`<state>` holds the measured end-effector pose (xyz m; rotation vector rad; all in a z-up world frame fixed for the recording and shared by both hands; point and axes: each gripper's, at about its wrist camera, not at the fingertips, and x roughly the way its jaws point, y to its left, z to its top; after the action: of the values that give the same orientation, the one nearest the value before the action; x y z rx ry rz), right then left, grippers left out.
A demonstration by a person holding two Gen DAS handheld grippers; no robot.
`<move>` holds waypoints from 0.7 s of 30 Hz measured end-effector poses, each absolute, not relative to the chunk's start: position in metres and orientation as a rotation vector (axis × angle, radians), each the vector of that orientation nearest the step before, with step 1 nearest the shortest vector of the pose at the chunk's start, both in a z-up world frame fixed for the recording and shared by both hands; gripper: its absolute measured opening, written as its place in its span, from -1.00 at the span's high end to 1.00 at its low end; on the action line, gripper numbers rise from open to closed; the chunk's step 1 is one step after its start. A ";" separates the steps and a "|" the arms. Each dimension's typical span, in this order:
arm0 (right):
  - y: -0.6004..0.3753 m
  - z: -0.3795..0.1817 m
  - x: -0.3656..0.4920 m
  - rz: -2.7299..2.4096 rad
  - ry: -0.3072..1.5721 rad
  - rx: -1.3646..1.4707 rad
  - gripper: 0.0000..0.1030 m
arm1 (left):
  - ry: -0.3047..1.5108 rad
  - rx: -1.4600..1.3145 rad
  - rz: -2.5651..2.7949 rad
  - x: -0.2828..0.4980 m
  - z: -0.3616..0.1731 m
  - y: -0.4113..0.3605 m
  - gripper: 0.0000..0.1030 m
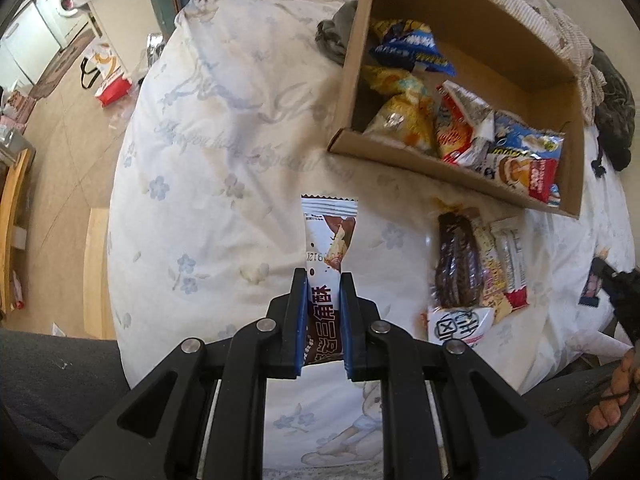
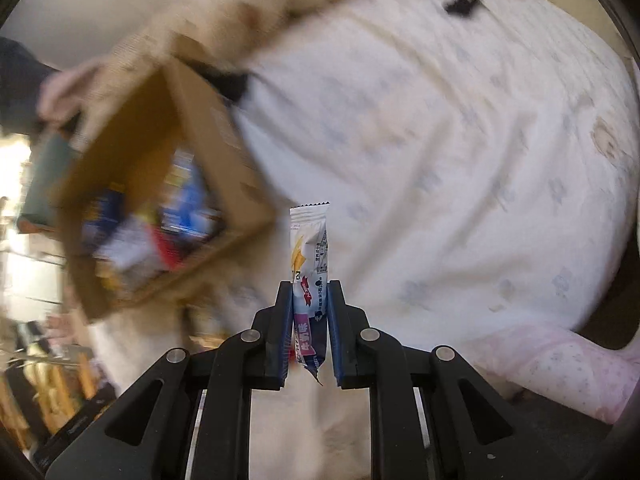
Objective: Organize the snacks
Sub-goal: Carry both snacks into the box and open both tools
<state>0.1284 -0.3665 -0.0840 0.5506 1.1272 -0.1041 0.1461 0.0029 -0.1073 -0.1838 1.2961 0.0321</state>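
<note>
Snacks fill both of my grippers at once. My left gripper (image 1: 324, 276) has its jaws drawn in on a brown-and-white snack bar (image 1: 329, 240), pinching its lower half so the crimped top end stands out past the fingertips, above the flowered white quilt (image 1: 224, 168). To the right of it on the quilt lie loose packets (image 1: 476, 268) side by side: a dark chocolate-looking one, a pale yellow-printed one, a clear one with a red end. Beyond them sits the cardboard box (image 1: 348, 76), open at the top, with a heap of snack bags (image 1: 452, 120) inside, blue, yellow, and red and white, piled toward the near wall; its far part is bare cardboard.

My right gripper (image 2: 308, 284) is likewise closed narrow on a slim white wafer stick (image 2: 310, 240), held upright between the blue pads, its serrated end pointing away. To its left the same box (image 2: 236, 168) is blurred, tilted in the frame, with coloured wrappers smeared inside. The quilt (image 2: 460, 160) spreads to the right.
</note>
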 end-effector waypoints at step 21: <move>-0.280 -0.022 0.161 0.269 0.863 0.484 0.67 | 0.989 -0.076 0.008 0.187 -0.013 -0.009 0.77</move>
<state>0.1611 -0.2798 -0.0222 0.4843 0.8633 0.2692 0.1866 -0.0089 -0.0129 -0.0762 0.9887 0.0078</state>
